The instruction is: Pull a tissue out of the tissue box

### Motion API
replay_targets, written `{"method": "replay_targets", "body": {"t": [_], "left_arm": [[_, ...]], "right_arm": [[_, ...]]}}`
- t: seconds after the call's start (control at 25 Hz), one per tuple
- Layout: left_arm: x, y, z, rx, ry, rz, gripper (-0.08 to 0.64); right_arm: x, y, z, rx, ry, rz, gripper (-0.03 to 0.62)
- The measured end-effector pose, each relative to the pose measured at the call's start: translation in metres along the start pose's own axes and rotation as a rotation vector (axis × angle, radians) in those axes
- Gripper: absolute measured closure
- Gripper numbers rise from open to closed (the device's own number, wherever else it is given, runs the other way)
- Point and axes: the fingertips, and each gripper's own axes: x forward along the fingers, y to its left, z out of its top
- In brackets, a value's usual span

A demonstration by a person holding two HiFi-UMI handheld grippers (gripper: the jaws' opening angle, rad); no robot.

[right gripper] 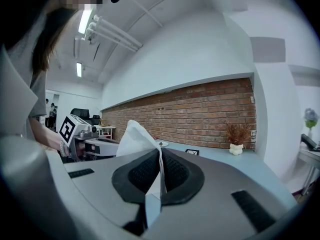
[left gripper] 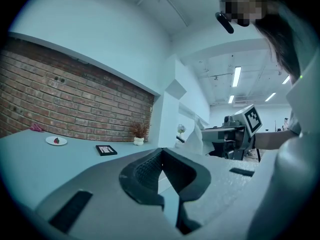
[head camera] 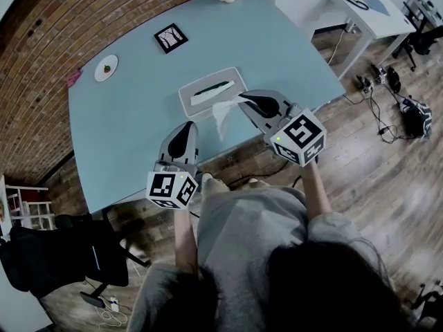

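My right claw (head camera: 242, 97) is clamped on the one white tissue (head camera: 223, 115), its pinched edge hidden between my jaws, hanging just below the single tissue box (head camera: 208, 76) at frame centre; my left claw (head camera: 185, 126) is closed, empty.

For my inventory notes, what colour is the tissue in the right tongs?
White and plain; the tissue shows best in the right gripper view.

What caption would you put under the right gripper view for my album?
The right gripper pinches a white tissue between its shut jaws, with a brick wall behind.
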Motion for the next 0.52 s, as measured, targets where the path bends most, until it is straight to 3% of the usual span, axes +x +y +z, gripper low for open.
{"method": "replay_targets", "body": {"t": [0.52], "left_arm": [[0.0002, 0.0017, -0.0019, 0.011, 0.025, 0.006, 0.557]], "right_arm": [[0.0021, -0.0002, 0.0029, 0.004, -0.016, -0.002, 0.592]]}}
